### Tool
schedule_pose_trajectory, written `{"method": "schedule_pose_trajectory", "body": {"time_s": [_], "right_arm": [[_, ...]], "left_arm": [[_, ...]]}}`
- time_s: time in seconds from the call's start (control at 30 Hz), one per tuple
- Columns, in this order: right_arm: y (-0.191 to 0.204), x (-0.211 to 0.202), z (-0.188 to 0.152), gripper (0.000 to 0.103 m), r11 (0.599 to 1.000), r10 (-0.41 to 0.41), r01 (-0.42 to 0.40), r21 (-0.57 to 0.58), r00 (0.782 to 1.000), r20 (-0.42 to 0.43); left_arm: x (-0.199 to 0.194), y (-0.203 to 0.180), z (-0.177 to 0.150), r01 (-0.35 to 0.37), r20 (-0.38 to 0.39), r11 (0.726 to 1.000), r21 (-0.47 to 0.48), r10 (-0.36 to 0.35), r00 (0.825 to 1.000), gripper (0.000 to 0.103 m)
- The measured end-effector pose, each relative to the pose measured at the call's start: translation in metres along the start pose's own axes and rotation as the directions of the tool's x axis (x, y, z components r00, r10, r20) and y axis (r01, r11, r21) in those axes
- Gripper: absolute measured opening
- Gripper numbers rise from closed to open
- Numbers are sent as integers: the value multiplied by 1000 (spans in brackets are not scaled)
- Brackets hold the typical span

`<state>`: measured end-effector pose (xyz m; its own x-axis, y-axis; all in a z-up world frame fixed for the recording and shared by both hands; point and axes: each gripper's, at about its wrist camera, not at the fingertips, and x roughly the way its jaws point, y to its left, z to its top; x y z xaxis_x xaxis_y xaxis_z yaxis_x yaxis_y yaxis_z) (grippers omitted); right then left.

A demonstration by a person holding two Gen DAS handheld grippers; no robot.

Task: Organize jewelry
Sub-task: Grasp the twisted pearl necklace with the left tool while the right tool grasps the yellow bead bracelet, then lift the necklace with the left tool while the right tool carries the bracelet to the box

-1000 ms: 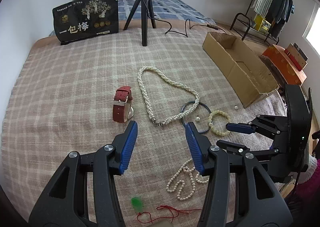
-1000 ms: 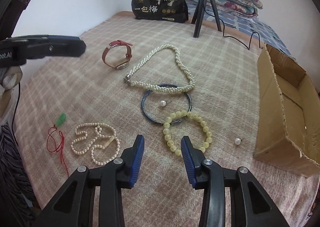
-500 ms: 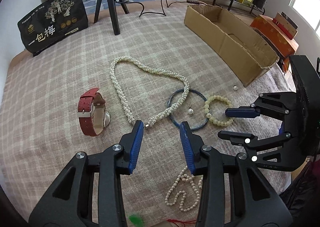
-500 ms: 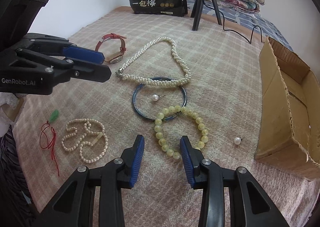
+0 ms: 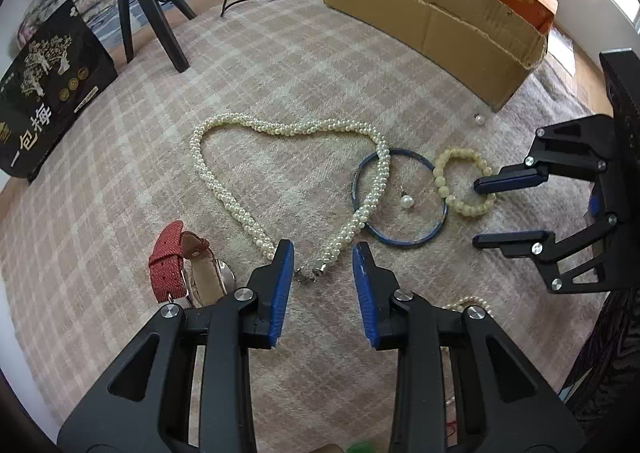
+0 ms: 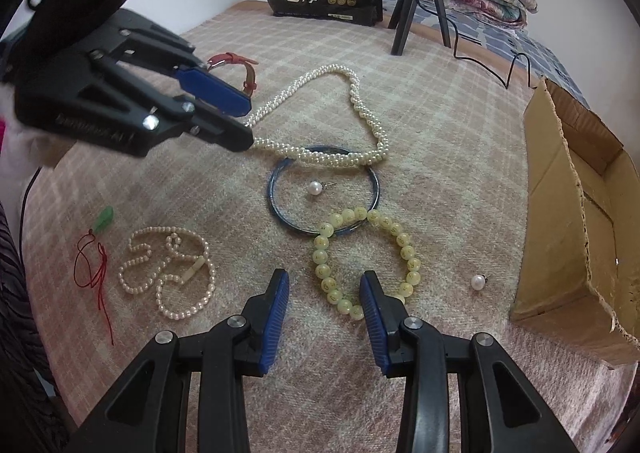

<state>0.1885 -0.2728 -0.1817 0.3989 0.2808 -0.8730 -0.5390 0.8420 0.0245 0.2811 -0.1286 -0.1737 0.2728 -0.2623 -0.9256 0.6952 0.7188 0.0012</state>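
Pearl beads twisted into a rope make up the necklace, lying in a heart shape at mid-frame on the plaid blanket of a bed. It should be limp, light and slippery, so the clasp end looks the best hold. The left tongs have just been closing and now straddle that clasp, part open, pads not yet pressing. The right tongs stand part open and empty over the yellow bead bracelet. The necklace overlaps the blue bangle, which may drag. The cardboard box, upper right, stands open, with clear blanket between.
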Motion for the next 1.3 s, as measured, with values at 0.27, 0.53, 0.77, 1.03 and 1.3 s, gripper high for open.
{"method": "schedule_pose_trajectory", "body": {"time_s": [0.27,0.53,0.77,1.03,1.3], "right_arm": [[-1,2,3,37,1000,4,-4,0,1000,-18],[1,2,3,37,1000,-7,6,-9,1000,-28],[2,4,1,38,1000,-15,15,-13,1000,-28],[2,6,-1,41,1000,-15,14,-18,1000,-13],[-4,5,8,5,999,-2,3,35,1000,-14]], "left_arm": [[19,-14,4,-8,-57,990,141,16,998,31],[27,-14,0,-8,-111,981,192,29,993,31],[25,-12,-11,14,-101,988,151,1,995,8],[10,3,-27,40,-44,999,10,-39,998,6],[-17,26,-30,97,58,983,-154,-89,994,5]]}}
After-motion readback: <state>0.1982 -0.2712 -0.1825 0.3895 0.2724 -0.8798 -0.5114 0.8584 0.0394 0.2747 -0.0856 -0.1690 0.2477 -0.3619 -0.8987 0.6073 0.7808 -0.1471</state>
